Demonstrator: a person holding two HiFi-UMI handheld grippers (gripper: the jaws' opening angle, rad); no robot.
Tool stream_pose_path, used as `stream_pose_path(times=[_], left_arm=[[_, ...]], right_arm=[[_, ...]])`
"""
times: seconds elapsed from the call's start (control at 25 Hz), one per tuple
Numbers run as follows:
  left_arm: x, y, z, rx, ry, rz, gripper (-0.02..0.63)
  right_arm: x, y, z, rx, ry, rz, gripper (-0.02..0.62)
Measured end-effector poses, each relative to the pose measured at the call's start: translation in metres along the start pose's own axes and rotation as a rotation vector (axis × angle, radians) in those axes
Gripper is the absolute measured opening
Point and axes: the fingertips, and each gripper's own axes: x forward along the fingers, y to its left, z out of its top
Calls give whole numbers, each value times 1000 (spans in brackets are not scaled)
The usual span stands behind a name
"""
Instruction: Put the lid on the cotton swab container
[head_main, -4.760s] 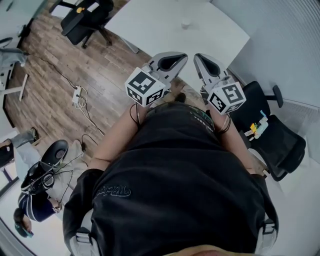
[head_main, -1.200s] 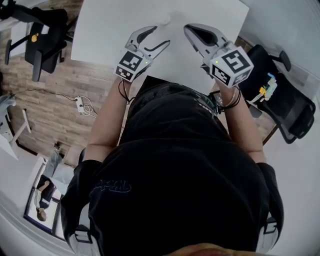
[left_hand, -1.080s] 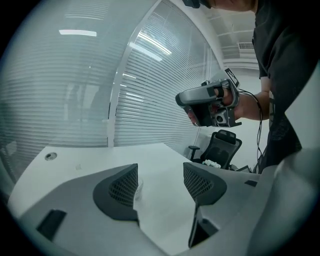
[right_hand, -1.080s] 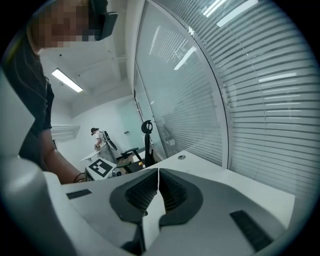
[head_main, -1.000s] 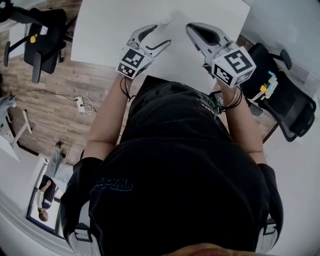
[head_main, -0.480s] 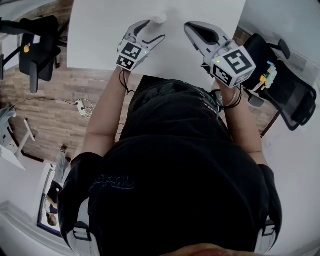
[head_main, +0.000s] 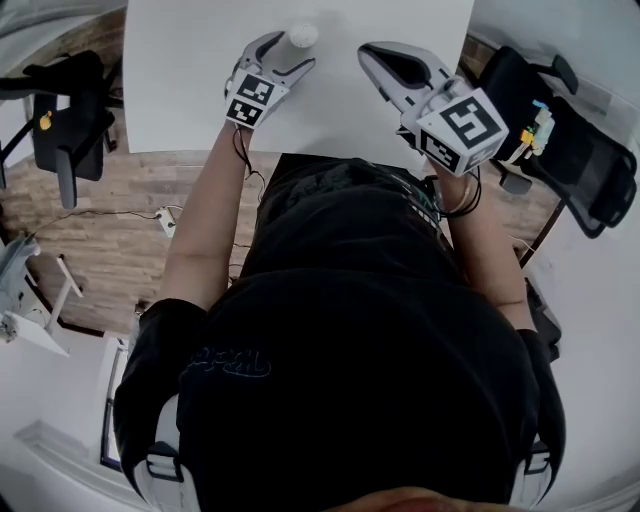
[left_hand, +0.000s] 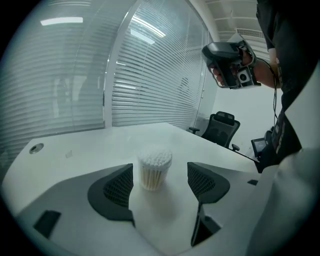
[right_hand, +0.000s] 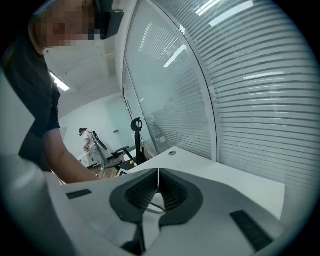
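Your left gripper (left_hand: 160, 182) hangs low over the table (head_main: 200, 90) with the container (left_hand: 154, 170) upright between its jaws. Neither pad touches it, and in the left gripper view it stands a little nearer the left-hand jaw. Those jaws have just been opening and are spread wide. That fits an approach: you want clearance on both sides so the pads slip past the container without tipping it. Judging by this, the grip is not yet made, and it probably serves to steady the container while it is capped.

The container stands on the table, well in from the near edge and apart from anything else. Its top is bare, with the white heads of the swabs (left_hand: 155, 159) packed tight and showing, so the lid is not on.

Your right gripper (right_hand: 158, 182) is up in the air, off to the side and well clear of the container, likely so it cannot knock it. Its jaws are pressed together and I can make out no lid between them. No view shows the lid at all, so you have to find it before the capping can start. Centre the container between the left pads before you squeeze, or the nearer pad will shove it sideways
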Motion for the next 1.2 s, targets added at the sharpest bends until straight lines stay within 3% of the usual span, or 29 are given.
stream_pose_path(times=[0.48,0.72,0.84,1.2], left_arm=[[35,9,-21,116,92,31,336],[39,9,-23,166,98,80,316],[42,12,-22,174,103,109,267],[46,9,-22,195,105,120,255]], right_arm=[[-7,-9,-8,27,4,-26,23],[-8,-11,-12,39,4,-21,23],[-8,-13,-13,43,4,-16,23],[-14,-16,-16,44,0,-5,23]])
